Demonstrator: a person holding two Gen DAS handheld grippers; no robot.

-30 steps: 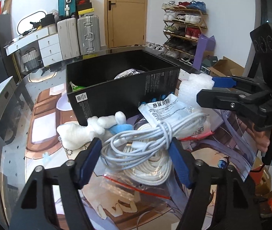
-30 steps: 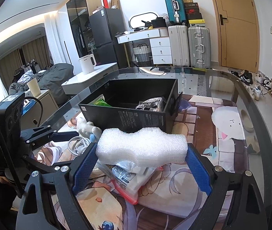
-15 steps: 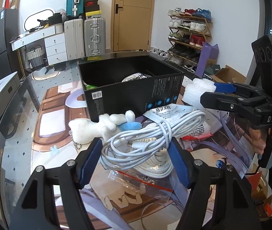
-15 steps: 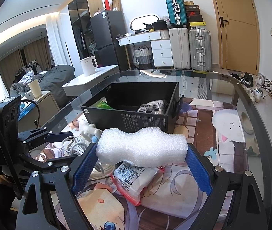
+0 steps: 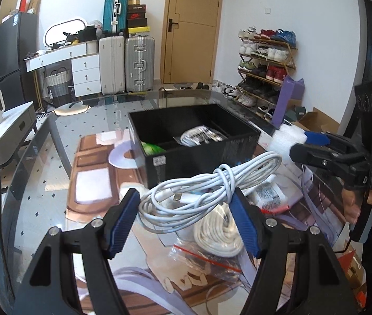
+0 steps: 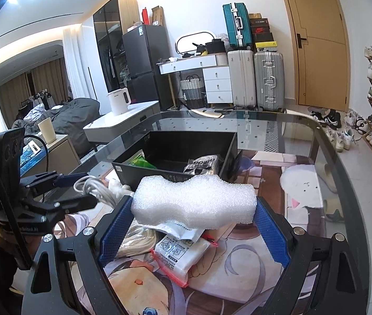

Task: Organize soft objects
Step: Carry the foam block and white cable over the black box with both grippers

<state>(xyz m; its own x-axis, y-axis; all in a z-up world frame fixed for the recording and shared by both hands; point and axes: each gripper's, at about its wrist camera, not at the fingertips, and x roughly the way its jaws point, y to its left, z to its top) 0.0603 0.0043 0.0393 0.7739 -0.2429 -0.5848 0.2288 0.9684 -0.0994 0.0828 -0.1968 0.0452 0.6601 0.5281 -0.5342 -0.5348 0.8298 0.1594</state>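
Observation:
My left gripper point(image 5: 184, 211) is shut on a coiled white cable bundle point(image 5: 201, 186), held clear above the table in front of the black box point(image 5: 193, 136). In the right wrist view that bundle point(image 6: 92, 186) pokes out of the left gripper point(image 6: 77, 189) at the left. A white foam block point(image 6: 195, 202) sits clamped between the blue pads of my right gripper point(image 6: 193, 225), short of the black box point(image 6: 178, 157). Inside the box lie a green packet point(image 6: 140, 161) and a printed bag point(image 6: 203, 165). The foam point(image 5: 287, 137) shows at the right of the left wrist view.
On the table lie a thicker white cord coil point(image 5: 218, 232), a zip bag point(image 5: 204, 257) with a red strip, and a printed medicine pouch point(image 6: 179, 254). A white plush point(image 6: 117, 185) rests beside the box. The glass table edge point(image 6: 343, 168) curves at the right, with suitcases and a shoe rack beyond.
The left gripper has lifted the white cable bundle up off the pile and swung toward the box, whose inside now shows. The foam block stays still in the right gripper.

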